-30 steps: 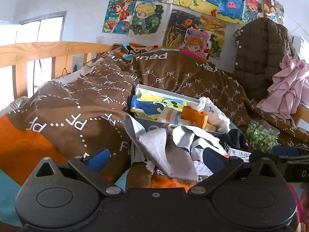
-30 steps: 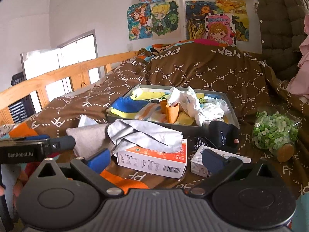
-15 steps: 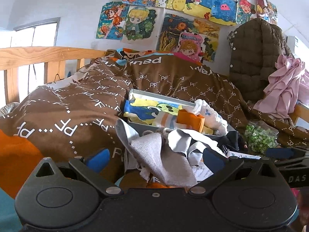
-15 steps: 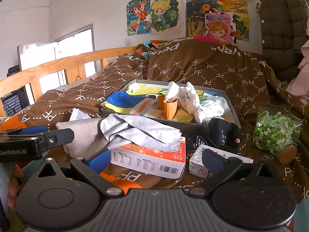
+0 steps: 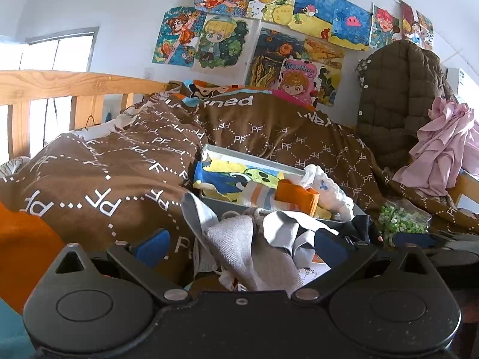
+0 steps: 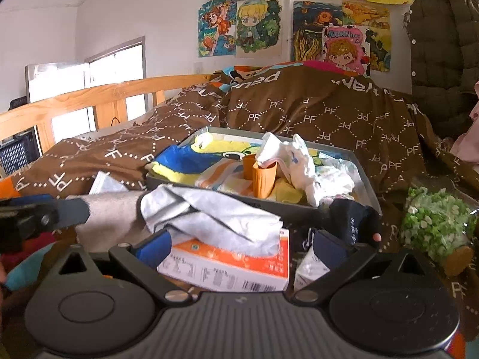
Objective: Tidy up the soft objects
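A grey tray point(image 6: 369, 179) on the bed holds a blue-yellow cartoon cloth point(image 6: 185, 158), orange fabric point(image 6: 263, 176) and white cloths point(image 6: 302, 164); the tray also shows in the left wrist view point(image 5: 248, 157). In front of the tray lie a beige-grey cloth point(image 5: 239, 242) and a light grey cloth point(image 6: 209, 215), draped over an orange-white box point(image 6: 227, 266). A black sock point(image 6: 353, 221) lies beside the tray. My left gripper point(image 5: 239, 245) is open, with the beige-grey cloth between its fingers. My right gripper point(image 6: 242, 248) is open over the box.
A brown "PF" blanket point(image 5: 104, 179) covers the bed. A jar of green pieces point(image 6: 434, 227) stands at the right. A small white box point(image 6: 308, 269) lies near the orange one. A wooden rail point(image 5: 60, 83) runs on the left; coats point(image 5: 401, 104) hang on the right.
Both grippers have moved forward towards the cloth pile and the tray, which now look larger. Both stay open.
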`<state>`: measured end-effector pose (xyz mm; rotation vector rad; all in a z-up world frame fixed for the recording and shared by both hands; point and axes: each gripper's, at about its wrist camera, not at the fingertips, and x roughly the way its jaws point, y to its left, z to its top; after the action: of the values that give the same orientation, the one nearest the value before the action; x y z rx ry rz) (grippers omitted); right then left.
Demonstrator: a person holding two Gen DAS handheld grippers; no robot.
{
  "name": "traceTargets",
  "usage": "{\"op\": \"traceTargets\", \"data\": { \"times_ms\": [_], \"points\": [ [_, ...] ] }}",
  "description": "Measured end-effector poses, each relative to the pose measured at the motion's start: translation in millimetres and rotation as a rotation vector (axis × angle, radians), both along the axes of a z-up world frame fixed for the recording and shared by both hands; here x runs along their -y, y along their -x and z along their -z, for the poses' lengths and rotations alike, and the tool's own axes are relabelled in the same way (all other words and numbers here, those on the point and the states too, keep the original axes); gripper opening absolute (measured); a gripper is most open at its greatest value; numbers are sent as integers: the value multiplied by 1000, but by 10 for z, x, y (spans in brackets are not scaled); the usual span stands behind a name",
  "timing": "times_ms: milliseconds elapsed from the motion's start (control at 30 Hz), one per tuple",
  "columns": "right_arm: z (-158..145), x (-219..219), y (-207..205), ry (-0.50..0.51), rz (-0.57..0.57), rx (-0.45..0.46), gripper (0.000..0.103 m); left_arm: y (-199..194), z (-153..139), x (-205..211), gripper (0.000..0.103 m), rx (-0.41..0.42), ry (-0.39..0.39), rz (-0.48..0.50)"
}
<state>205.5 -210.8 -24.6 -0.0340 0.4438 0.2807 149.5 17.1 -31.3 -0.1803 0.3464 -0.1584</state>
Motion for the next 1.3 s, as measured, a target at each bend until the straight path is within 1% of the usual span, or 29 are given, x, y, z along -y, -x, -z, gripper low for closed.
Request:
{"op": "traceTargets", "data": {
  "times_ms": [233,333,433,533,600,700,767,967,1100,1167,1200,1267,1300],
  "points": [
    [22,-37,-185,24,-25,23,103,-25,-13,78,97,38,-41,38],
    [28,-12,-273,7,-35,22,103,-51,-3,104,93,45,-52,53],
    [43,-5,-367,-18,-55,11,103,-81,19,109,90,38,-46,67],
    [76,-36,-440,-17,-86,11,102,-116,43,99,86,30,-33,67],
    [106,-62,-483,-16,-106,5,102,-135,58,80,81,27,-22,64],
    [146,-103,-515,-27,-130,-15,100,-144,75,71,70,29,-16,59],
    [169,-113,-534,-30,-137,-25,98,-150,80,80,61,29,-20,64],
    [208,-88,-566,-69,-155,-60,96,-137,95,115,51,41,-31,97],
    [227,-71,-595,-100,-154,-83,95,-115,108,158,50,44,-49,127],
    [237,-58,-604,-114,-155,-91,93,-122,120,168,53,36,-51,127],
    [241,-56,-607,-119,-155,-94,93,-137,127,159,54,27,-40,127],
    [249,-46,-616,-128,-156,-101,92,-169,140,130,60,15,-12,120],
    [251,-43,-617,-132,-157,-103,92,-183,149,115,60,12,2,114]
  ]
}}
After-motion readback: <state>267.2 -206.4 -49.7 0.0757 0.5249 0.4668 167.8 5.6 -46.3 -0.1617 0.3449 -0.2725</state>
